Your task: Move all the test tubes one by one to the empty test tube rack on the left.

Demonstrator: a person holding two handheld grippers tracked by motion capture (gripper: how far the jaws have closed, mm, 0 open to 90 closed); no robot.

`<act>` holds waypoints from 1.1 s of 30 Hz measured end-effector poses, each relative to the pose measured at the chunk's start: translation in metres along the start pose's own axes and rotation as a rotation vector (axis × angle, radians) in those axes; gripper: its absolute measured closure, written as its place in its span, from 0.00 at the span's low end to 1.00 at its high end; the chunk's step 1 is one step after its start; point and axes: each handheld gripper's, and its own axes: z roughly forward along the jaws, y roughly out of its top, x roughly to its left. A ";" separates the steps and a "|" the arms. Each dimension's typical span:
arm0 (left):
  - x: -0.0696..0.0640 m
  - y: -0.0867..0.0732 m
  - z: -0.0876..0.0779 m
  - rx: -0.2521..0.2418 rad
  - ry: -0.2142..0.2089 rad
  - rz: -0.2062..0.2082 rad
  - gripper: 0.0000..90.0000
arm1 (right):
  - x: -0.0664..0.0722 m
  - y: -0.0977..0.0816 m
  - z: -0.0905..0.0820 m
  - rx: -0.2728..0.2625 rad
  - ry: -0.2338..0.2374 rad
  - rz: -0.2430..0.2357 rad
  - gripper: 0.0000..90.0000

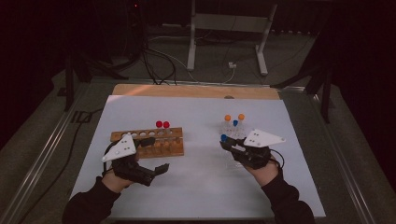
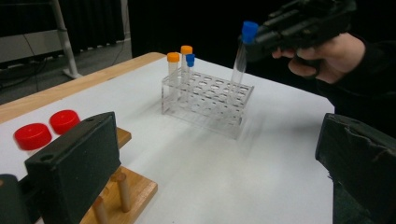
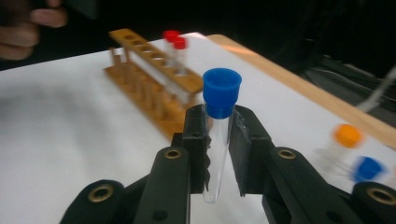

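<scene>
My right gripper (image 3: 218, 135) is shut on a clear tube with a blue cap (image 3: 219, 121), holding it upright just below the cap. In the left gripper view this tube (image 2: 240, 60) leans over the near end of a clear plastic rack (image 2: 205, 100), with its lower end at the rack's top plate. The rack holds two orange-capped tubes (image 2: 173, 58) and one blue-capped tube (image 2: 190, 59). My left gripper (image 1: 156, 155) is open with nothing in it, beside a wooden rack (image 1: 149, 142) that carries two red-capped tubes (image 1: 162, 124).
The racks stand on a white sheet (image 1: 201, 177) over a wooden table (image 1: 187, 90). Between the two racks the sheet is bare. Beyond the table's far edge are cables (image 1: 159, 65) and a metal stand (image 1: 229, 28) on the floor.
</scene>
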 end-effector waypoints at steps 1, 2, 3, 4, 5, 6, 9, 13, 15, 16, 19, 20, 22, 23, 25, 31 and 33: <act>-0.001 0.001 0.002 0.003 0.000 -0.002 0.01 | 0.004 0.000 0.002 0.002 0.014 0.000 0.85; -0.001 0.002 0.004 0.002 -0.005 -0.003 0.01 | 0.007 -0.001 0.004 0.005 0.028 -0.003 0.85; -0.001 0.003 0.005 0.002 -0.015 -0.002 0.01 | 0.011 -0.002 0.006 0.009 0.041 -0.007 0.85; -0.003 0.005 0.007 0.002 -0.013 0.003 0.01 | 0.014 -0.002 0.008 0.009 0.054 -0.008 0.85; -0.003 0.006 0.008 0.000 -0.019 0.003 0.01 | 0.017 -0.003 0.010 0.015 0.071 -0.008 0.85; -0.004 0.007 0.009 -0.002 -0.029 0.001 0.01 | 0.019 -0.003 0.012 0.019 0.080 -0.012 0.85; -0.006 0.011 0.015 0.007 -0.035 0.008 0.02 | 0.028 -0.005 0.017 0.033 0.113 -0.016 0.85; -0.009 0.015 0.023 0.011 -0.053 0.009 0.03 | 0.038 -0.006 0.023 0.042 0.148 -0.028 0.85; -0.010 0.016 0.027 0.015 -0.064 0.011 0.05 | 0.042 -0.006 0.025 0.044 0.163 -0.031 0.85; -0.011 0.017 0.029 0.014 -0.069 0.012 0.06 | 0.043 -0.006 0.026 0.045 0.168 -0.033 0.85; -0.014 0.018 0.034 0.003 -0.087 0.014 0.11 | 0.049 -0.005 0.028 0.046 0.186 -0.041 0.85; -0.014 0.018 0.035 0.002 -0.092 0.016 0.16 | 0.050 -0.005 0.029 0.047 0.194 -0.042 0.85; -0.017 0.017 0.039 0.010 -0.099 0.024 0.19 | 0.052 -0.005 0.030 0.048 0.201 -0.045 0.85; -0.018 0.017 0.042 0.010 -0.105 0.028 0.23 | 0.053 -0.005 0.030 0.049 0.206 -0.044 0.85; -0.020 0.016 0.045 0.010 -0.114 0.039 0.33 | 0.055 -0.005 0.032 0.052 0.213 -0.049 0.85; -0.025 0.012 0.054 0.025 -0.145 0.061 0.52 | 0.061 -0.004 0.036 0.051 0.232 -0.052 0.85; -0.027 0.012 0.055 0.032 -0.152 0.075 0.57 | 0.062 -0.004 0.038 0.052 0.236 -0.054 0.85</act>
